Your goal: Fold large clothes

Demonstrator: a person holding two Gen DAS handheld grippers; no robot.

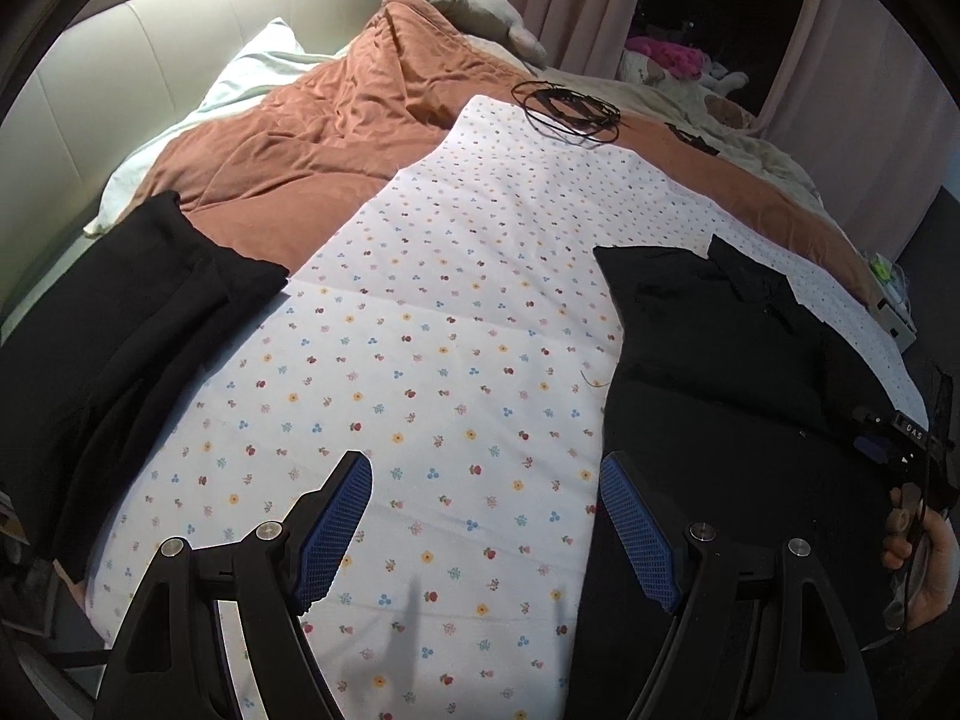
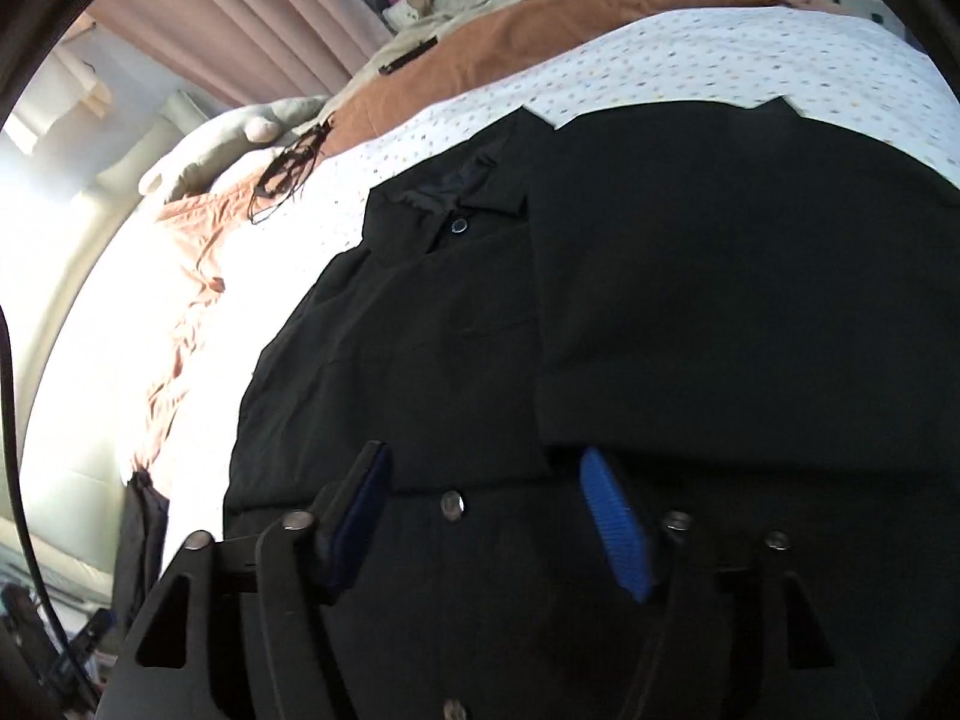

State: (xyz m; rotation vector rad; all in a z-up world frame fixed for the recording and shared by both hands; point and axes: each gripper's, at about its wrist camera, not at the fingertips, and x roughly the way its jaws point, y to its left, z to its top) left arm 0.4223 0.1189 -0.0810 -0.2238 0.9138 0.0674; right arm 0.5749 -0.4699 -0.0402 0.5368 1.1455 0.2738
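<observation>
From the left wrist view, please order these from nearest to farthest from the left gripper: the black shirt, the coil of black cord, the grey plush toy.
Measured from the left gripper:
1. Black shirt, just right of the right fingertip, lying on the floral sheet.
2. Coil of black cord, far up the bed, at the sheet's top edge.
3. Grey plush toy, beyond the cord, by the curtain.

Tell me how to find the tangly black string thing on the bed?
Start at the white flowered sheet spread over the bed. Follow it to its far end, where it meets the rust-brown quilt. The coil of thin black cord lies there, the only wiry loops among flat cloth.
</observation>
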